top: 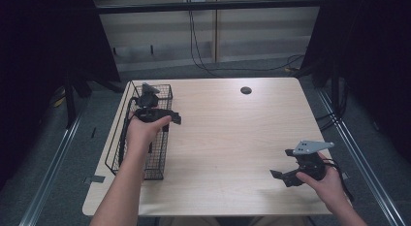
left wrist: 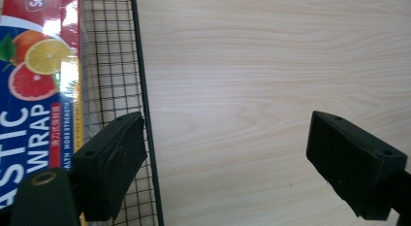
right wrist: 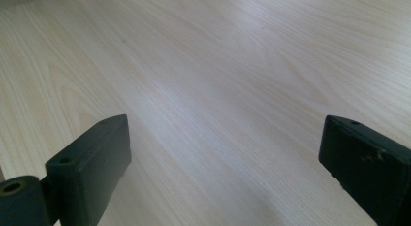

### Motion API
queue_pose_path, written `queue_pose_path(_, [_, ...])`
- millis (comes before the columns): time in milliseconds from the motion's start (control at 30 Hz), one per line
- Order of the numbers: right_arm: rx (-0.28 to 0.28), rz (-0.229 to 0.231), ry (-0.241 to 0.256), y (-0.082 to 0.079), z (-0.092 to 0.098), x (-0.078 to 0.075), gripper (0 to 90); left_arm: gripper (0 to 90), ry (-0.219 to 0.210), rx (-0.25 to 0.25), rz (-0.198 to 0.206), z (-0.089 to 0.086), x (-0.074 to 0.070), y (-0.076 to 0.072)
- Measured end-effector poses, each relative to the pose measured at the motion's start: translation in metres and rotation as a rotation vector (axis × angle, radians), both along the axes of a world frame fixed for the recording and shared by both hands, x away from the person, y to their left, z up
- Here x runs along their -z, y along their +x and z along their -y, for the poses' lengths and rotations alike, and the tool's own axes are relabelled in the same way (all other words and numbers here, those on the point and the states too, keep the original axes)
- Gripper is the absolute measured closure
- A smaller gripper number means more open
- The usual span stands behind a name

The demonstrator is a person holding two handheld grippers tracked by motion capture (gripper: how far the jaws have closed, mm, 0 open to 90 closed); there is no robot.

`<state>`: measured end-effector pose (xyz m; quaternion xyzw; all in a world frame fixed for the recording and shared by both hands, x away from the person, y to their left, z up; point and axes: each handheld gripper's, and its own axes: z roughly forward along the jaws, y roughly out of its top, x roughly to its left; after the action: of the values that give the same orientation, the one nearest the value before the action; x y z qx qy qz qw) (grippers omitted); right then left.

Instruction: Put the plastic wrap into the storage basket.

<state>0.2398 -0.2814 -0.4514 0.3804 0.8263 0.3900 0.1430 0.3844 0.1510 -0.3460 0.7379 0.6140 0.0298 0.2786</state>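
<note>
A black wire basket point(top: 156, 173) stands along the table's left edge. Inside it lies a box of plastic wrap point(left wrist: 34, 90), red and blue with citrus pictures. My left gripper point(top: 172, 119) hovers over the basket's right rim point(left wrist: 144, 90), held by a hand. In the left gripper view this gripper point(left wrist: 228, 158) is open wide, one jaw above the mesh and the other above bare wood, nothing between them. Near the front right corner my right gripper point(top: 283, 164) is held low over the table. It point(right wrist: 225, 158) is open too, with only wood grain between the jaws.
The light wooden table point(top: 232, 134) has a round cable hole point(top: 245, 90) at the back. Cables point(top: 198, 56) hang down the wall behind it. Dark curtains flank both sides.
</note>
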Motion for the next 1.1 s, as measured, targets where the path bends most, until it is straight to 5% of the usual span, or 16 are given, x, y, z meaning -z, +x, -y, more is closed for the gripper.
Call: queue_pose_path(1100, [0.001, 0.003, 0.003, 0.003, 0.002, 0.000, 4.1, 12.2, -0.041, 0.110, 0.043, 0.059, 0.027, -0.018])
